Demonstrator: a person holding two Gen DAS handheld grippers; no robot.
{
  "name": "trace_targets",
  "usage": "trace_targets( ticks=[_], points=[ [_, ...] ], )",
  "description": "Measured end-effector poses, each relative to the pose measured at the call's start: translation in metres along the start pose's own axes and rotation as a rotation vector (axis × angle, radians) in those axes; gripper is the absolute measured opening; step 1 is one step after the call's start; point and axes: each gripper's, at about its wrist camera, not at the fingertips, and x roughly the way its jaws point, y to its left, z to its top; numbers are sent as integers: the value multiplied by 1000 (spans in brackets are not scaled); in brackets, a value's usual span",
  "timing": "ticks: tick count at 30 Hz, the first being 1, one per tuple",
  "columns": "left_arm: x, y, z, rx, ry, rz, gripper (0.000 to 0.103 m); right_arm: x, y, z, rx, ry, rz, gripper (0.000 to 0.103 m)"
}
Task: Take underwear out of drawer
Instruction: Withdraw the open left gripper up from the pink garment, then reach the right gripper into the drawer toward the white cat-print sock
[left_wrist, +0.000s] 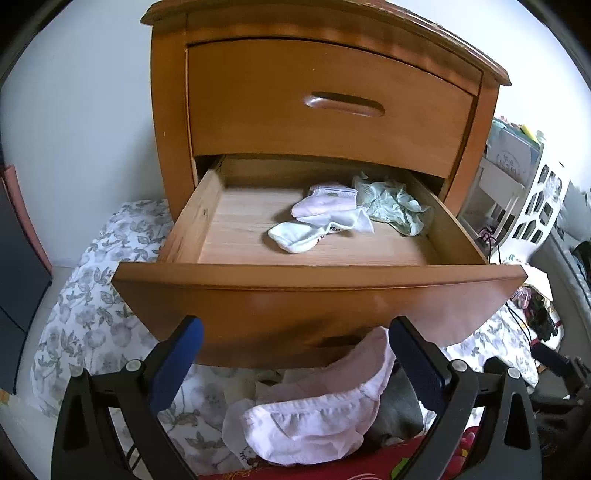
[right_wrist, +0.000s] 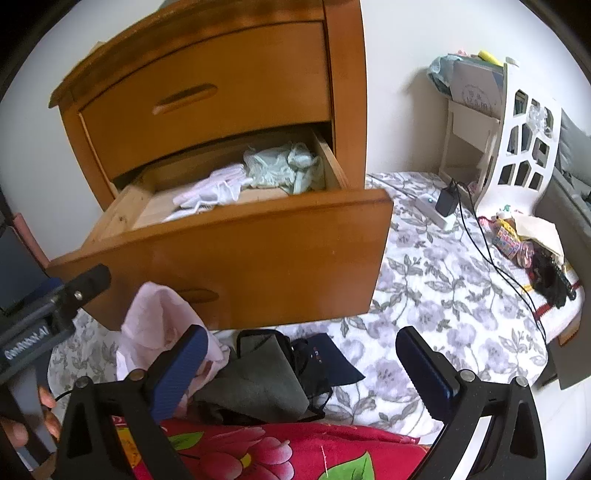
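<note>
Drawer (left_wrist: 317, 280) pulled out, both grippers spread wide and empty in front of it.

In the left wrist view the left gripper (left_wrist: 295, 354) gapes at 6 o'clock, gripping nothing; pink underwear (left_wrist: 317, 413) lies on the bed just below it, already out. Inside the drawer, white socks (left_wrist: 321, 221) sit at centre and pale green underwear (left_wrist: 391, 206) at 2 o'clock against the back right corner. In the right wrist view the right gripper (right_wrist: 299, 365) is equally wide and empty, over grey cloth (right_wrist: 258, 384) and dark garments (right_wrist: 328, 362). I judge the risk is snagging a sock with the green piece, since they touch. The drawer front stands between fingers and contents; a charger (right_wrist: 447, 201) and its cable trail at 3 o'clock.
</note>
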Motion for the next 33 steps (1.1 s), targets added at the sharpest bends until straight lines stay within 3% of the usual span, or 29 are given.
trace_targets(
  ticks=[8, 12, 18, 22, 26, 33],
  points=[
    [-3, 14, 0, -32, -52, -18, 101, -15, -1, 32, -38, -34, 73, 103],
    [-3, 14, 2, -22, -56, 12, 101, -11, -3, 61, -28, 9, 173, 103],
    [10, 20, 5, -35, -25, 84, 101, -4, 28, 112, -213, 15, 148, 103],
    [13, 24, 4, -54, -24, 94, 101, 16, 43, 142, -232, 79, 176, 103],
    [11, 27, 2, -75, -39, 107, 101, 42, 54, 160, -226, 146, 184, 103],
    [9, 28, -2, -82, -40, 88, 101, 83, 87, 162, -366, 255, 132, 102]
  ],
)
